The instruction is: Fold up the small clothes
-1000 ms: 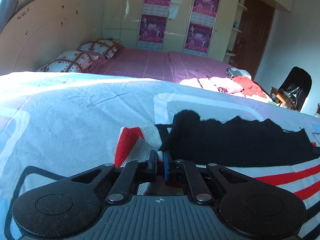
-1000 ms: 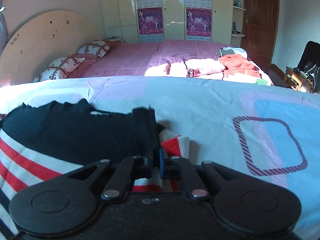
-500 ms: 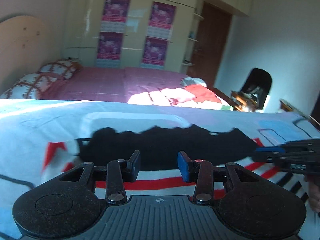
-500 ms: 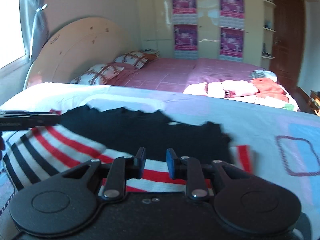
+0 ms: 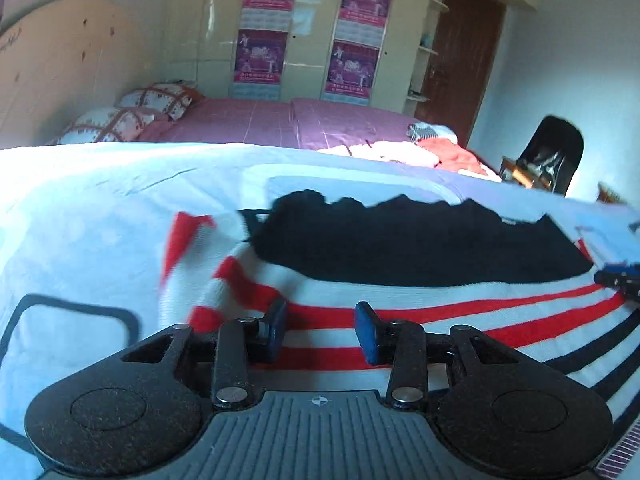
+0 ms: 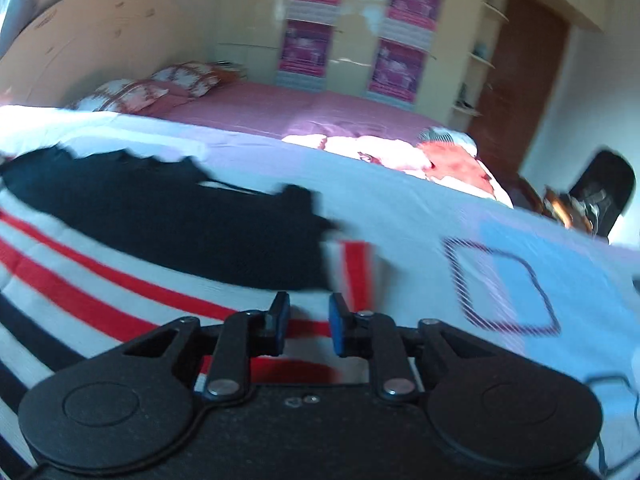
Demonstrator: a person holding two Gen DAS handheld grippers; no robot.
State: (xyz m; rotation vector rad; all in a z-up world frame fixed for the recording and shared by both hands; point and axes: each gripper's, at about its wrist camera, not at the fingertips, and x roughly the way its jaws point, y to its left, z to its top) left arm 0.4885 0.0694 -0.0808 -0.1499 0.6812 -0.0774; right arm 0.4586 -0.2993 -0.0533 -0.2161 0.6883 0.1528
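The striped sweater (image 5: 420, 316) lies spread on the near bed (image 5: 100, 208), its black upper part at 12 o'clock from both grippers and its red, white and navy bands running under them. In the left wrist view a loose striped piece with a red edge, probably a sleeve (image 5: 188, 240), sticks out at 10 o'clock; in the right wrist view a matching red-edged end (image 6: 356, 272) shows at 1 o'clock beside the black part.

The left gripper (image 5: 321, 330) hovers low over the stripes with its fingers well apart, nothing between them. The right gripper (image 6: 306, 326) has its fingers parted by a narrower gap, also empty; its tip appears at 3 o'clock in the left view.

As a judgement, the fold is at an early or middle stage: the garment looks flattened, perhaps with one fold made, and further folds remain. Both views are blurred.

No containers show. More clothes (image 5: 420, 152) lie heaped on the pink bed (image 5: 260, 124) at 12 o'clock.
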